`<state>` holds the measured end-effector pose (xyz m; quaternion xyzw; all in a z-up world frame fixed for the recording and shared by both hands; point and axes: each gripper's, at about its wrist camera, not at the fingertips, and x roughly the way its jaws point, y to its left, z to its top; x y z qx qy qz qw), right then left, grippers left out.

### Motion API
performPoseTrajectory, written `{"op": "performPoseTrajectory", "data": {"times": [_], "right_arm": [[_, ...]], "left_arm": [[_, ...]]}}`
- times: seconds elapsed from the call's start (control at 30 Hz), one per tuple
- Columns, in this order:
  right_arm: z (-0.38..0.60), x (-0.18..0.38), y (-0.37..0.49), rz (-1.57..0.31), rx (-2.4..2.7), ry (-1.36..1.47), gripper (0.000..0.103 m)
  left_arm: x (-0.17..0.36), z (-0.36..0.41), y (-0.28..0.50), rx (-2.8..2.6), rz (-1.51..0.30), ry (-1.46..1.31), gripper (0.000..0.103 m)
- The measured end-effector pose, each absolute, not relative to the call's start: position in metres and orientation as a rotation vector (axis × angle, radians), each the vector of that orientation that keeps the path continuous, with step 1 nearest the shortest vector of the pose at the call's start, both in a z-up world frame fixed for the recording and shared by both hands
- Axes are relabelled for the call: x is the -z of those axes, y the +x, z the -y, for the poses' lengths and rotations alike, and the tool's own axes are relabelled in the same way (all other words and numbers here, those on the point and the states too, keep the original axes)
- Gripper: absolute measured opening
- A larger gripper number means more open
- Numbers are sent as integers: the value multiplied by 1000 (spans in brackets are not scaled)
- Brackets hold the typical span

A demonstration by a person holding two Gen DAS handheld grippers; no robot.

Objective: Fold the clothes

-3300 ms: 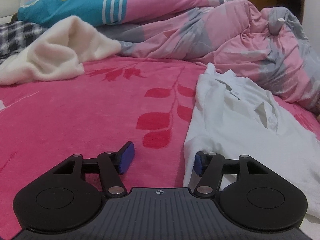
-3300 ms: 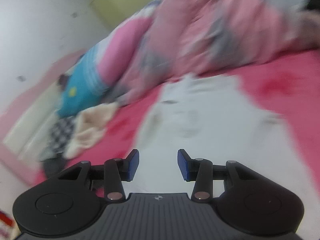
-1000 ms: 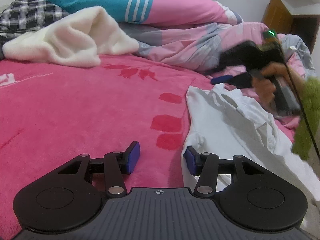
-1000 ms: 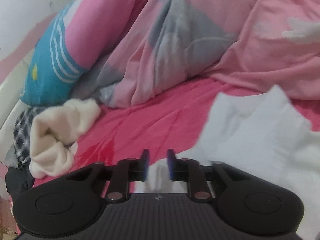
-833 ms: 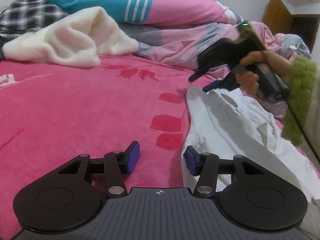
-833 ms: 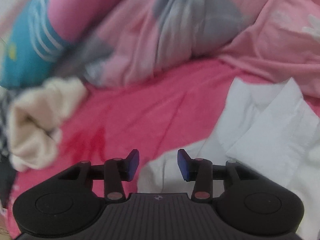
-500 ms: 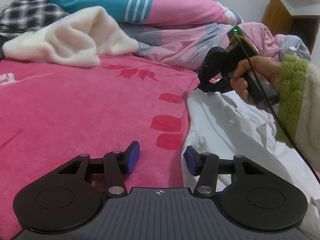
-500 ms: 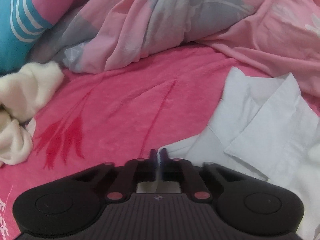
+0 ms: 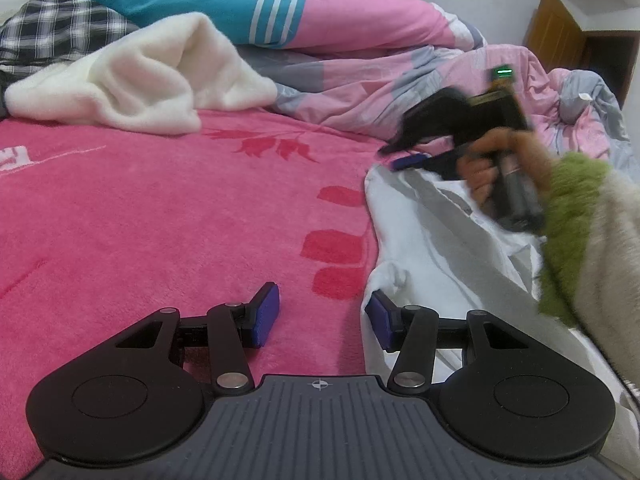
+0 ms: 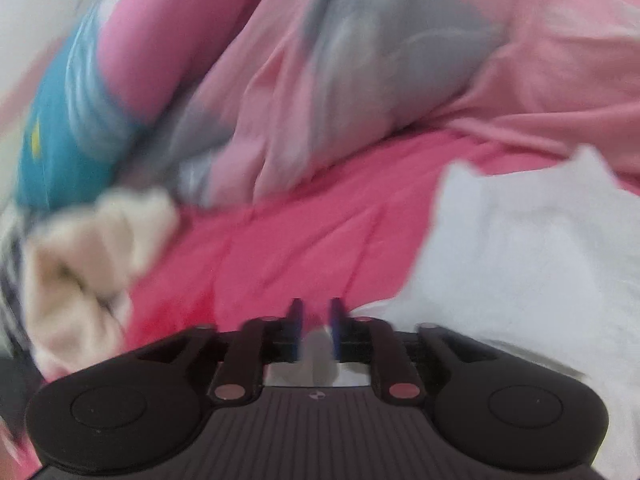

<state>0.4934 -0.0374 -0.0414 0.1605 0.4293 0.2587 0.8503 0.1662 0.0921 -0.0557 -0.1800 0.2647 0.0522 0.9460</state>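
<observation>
1. The right gripper [image 10: 316,328] sits higher than half a second ago, lifting a fold of the white shirt [image 10: 520,264] off the pink blanket [image 10: 288,248].
2. Its jaws, pressed tight then, now show a narrow gap with cloth between them.
3. The right-wrist view, sharp before, is blurred.

The view is motion-blurred. The right claw [image 10: 316,328] has its jaws nearly closed, with white fabric of the shirt [image 10: 520,264] visible between them. The shirt lies on the pink bed cover [image 10: 300,248]. A cream garment [image 10: 88,264] lies to the left; a pink-grey quilt [image 10: 380,80] is bunched behind.
</observation>
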Motion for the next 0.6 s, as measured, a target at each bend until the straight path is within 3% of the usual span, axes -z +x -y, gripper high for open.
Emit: {"op": "performPoseTrajectory", "data": {"times": [0.3,0.43,0.5,0.6], "right_arm": [[199,-67,388,-695,-483,463,31],[298,-126,274,-563,-380,475,43],[348,-153,210,-488,-303,470,44],[405,-183,115,-409,-180,457,45]], "left_arm": [[54,-96,163,-112,-523,-401,55],[50,-98,157,-89,-524,-410,65],[48,-98,153,-79,-526,-398,77],[42,-95,145,-70,-534,-364,77]]}}
